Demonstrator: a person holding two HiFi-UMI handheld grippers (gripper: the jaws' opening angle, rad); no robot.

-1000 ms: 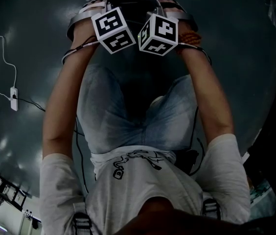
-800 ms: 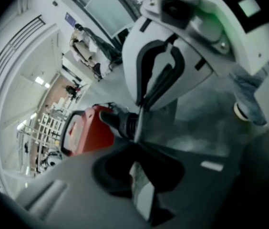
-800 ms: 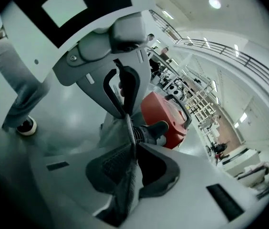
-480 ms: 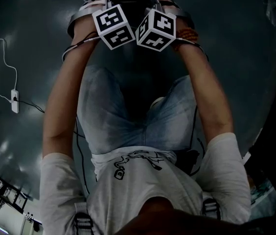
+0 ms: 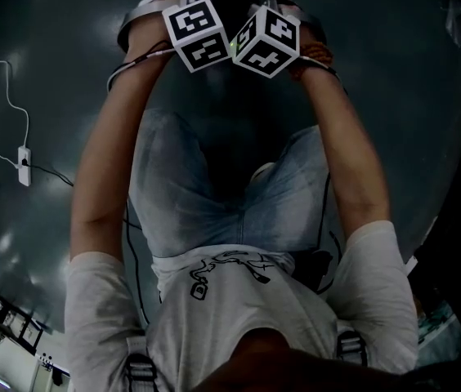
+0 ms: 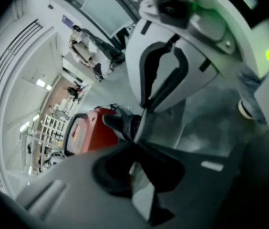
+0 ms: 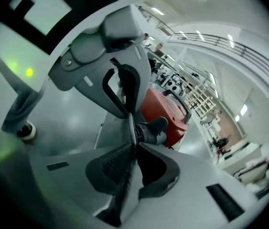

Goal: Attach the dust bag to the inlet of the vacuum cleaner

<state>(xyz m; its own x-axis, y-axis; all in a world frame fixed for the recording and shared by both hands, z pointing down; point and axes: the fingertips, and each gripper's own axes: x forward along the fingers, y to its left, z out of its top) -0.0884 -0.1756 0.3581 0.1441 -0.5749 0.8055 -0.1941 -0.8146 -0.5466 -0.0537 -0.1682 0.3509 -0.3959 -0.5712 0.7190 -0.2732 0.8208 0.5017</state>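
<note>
Left hand-held gripper (image 6: 137, 149): jaws pressed together on the thin edge of the dust bag (image 6: 165, 125), pinching it; pointed steeply down.
Right hand-held gripper (image 7: 133, 149): jaws likewise pinching the same dust bag, which shows edge-on between the ribbed pads.
Spacing of the two: side by side and very close; in the head view the left marker cube (image 5: 202, 33) and the right marker cube (image 5: 267, 41) almost touch, at the far end of the outstretched forearms.
Dust bag: pale grey flat sheet, held upright between both pairs of jaws, above the floor (image 5: 51, 55), directly in front of the vacuum cleaner.
Vacuum cleaner (image 7: 165, 109): red body with a dark handle, standing on the floor just beyond the jaws.
Inlet (image 7: 151, 128): short black stub projecting from the red body toward the bag, right beside the sheet; contact with the bag cannot be confirmed.
Person: standing, white T-shirt and light jeans, both arms stretched forward and down.
Power strip (image 5: 24, 165): white, on the floor at left, well apart from the work, with a white cable (image 5: 2, 80) running to the far side.
Floor: dark grey, glossy.
</note>
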